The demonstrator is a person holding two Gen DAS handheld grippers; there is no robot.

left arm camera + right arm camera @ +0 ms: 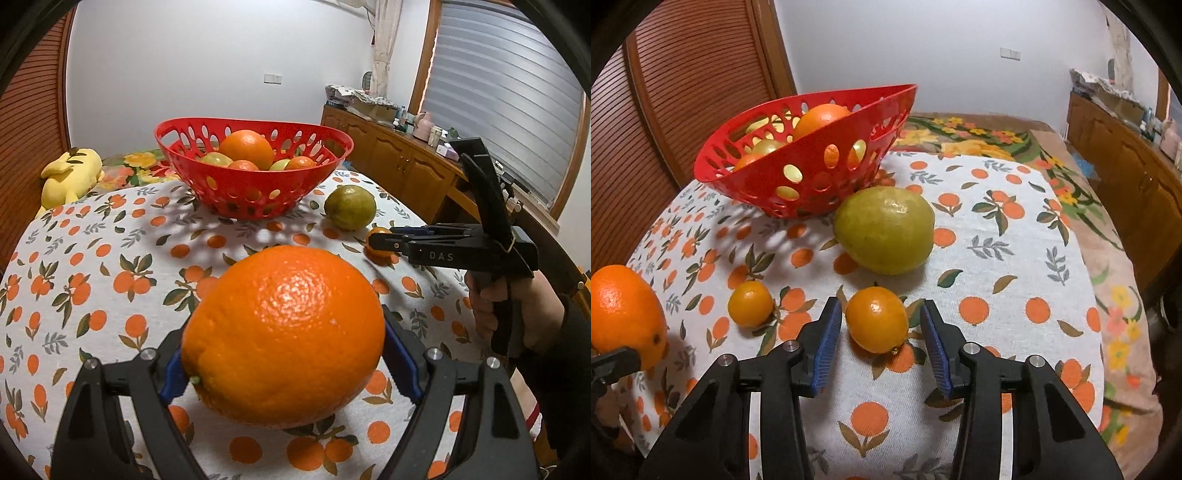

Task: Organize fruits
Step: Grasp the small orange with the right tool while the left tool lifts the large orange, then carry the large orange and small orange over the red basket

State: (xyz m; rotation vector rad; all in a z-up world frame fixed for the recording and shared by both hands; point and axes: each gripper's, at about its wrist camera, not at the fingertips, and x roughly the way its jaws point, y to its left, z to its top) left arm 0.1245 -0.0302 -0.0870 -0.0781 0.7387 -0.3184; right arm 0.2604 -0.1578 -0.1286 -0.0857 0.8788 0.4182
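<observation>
Left wrist view: a big orange (283, 334) is clamped by the left gripper (284, 369), due for the red basket (255, 192); a small orange (876, 319) sits ungripped between the right gripper's (877, 332) parted jaws, mid-table

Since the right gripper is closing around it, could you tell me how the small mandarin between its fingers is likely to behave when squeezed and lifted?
The small mandarin is round, so a nudge from one pad would probably roll it across the tablecloth. Its glossy skin may slip a little. It looks light and probably soft, so the right gripper should squeeze gently.
</observation>
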